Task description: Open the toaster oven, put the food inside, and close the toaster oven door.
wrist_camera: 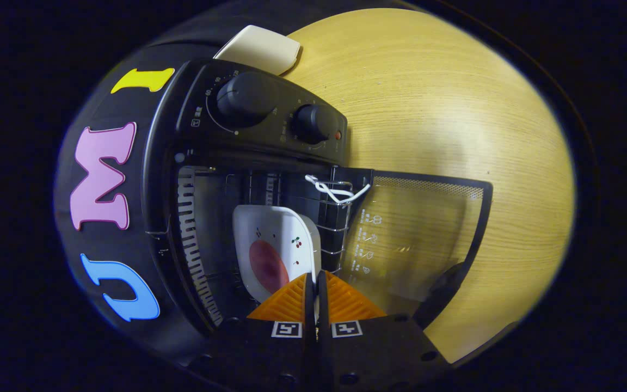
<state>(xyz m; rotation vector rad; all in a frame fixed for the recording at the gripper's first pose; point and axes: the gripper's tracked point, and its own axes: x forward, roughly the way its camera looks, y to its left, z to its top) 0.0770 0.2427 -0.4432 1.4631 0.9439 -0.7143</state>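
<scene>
I see the toaster oven point(248, 179) lying rolled a quarter turn in my camera, its open mouth facing the gripper point(316, 280) and its glass door point(417, 239) dropped flat onto the wooden table point(455, 109). The white plate point(275, 239) carrying the reddish food point(267, 267) sits on the rack inside, its long axis running into the cavity. My orange fingers point(286, 302) are nearly closed, pinching the plate's near rim.
</scene>
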